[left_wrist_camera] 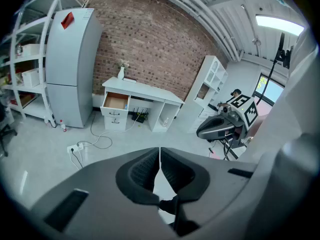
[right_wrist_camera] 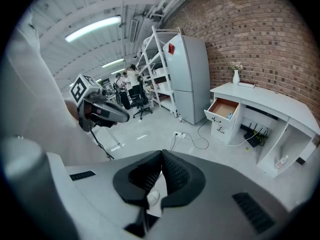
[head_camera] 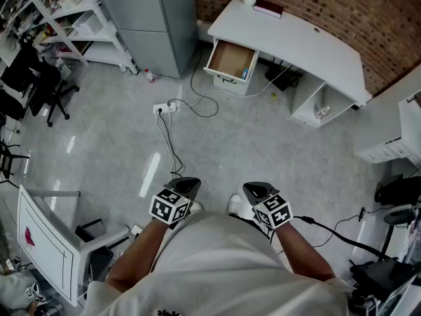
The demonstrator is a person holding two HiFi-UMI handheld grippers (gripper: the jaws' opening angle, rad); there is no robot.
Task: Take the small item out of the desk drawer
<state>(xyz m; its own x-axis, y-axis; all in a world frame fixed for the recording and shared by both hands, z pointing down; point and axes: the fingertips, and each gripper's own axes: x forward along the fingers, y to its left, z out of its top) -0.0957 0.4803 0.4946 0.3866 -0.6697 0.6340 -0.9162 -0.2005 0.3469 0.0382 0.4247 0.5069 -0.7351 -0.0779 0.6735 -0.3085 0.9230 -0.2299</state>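
Barely begun: drawer (head_camera: 228, 59) stands open at far desk (head_camera: 299, 39), small item (head_camera: 245, 73) inside at its right side; left gripper (head_camera: 187, 185) and right gripper (head_camera: 257, 191) clenched empty, well apart from it

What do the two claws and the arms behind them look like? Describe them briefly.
Left claw and right claw: grey shells, black ribbed pads, each with a black-and-white marker cube. A black cable trails from the right one. White short-sleeved shirt.

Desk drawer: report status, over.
Left hand-held gripper and right hand-held gripper shut, empty. Desk drawer open, far off, small blue item inside. Power strip and cable on floor between.
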